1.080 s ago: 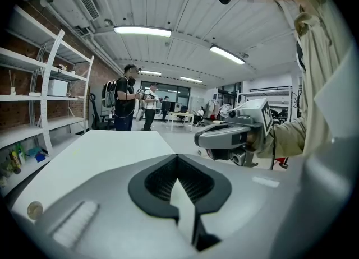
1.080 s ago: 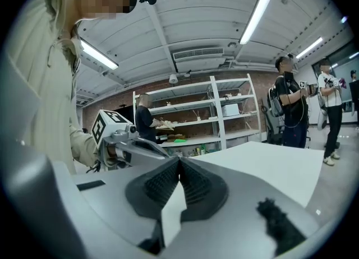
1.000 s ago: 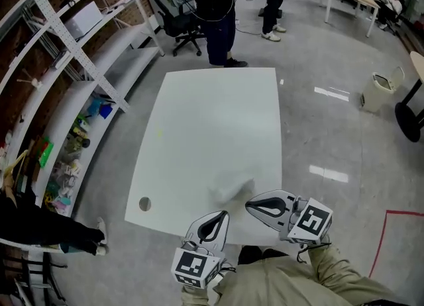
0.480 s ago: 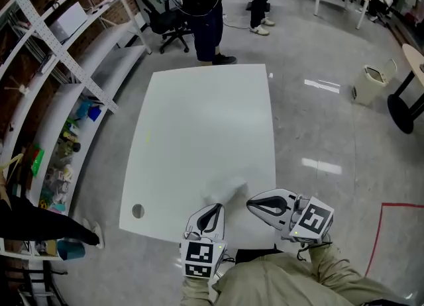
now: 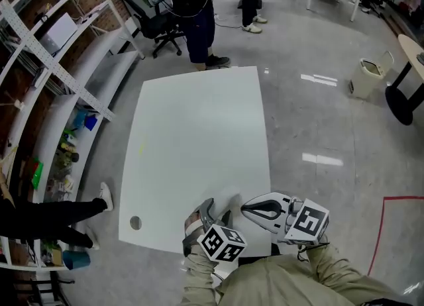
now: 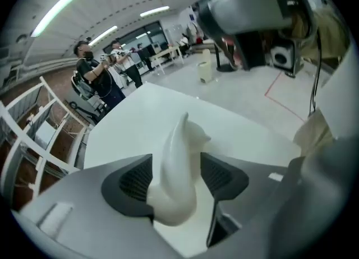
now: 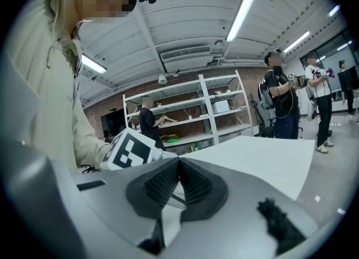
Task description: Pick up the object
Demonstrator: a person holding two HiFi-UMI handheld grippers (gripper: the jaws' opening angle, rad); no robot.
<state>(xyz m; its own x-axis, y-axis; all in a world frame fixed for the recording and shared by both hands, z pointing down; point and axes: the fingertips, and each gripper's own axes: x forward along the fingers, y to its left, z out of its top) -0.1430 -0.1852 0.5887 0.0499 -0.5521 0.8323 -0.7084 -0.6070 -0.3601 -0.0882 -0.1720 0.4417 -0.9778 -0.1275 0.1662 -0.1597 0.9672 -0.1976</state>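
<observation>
Newly, left tool opening around object.

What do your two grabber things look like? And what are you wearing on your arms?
The left gripper and the right gripper each have smooth, light-grey curved jaws with dark ribbed pads inside. Behind each sits a cube with black-and-white square markers. The sleeves are pale beige. The left gripper's jaws are opening, with a white object between them.
</observation>
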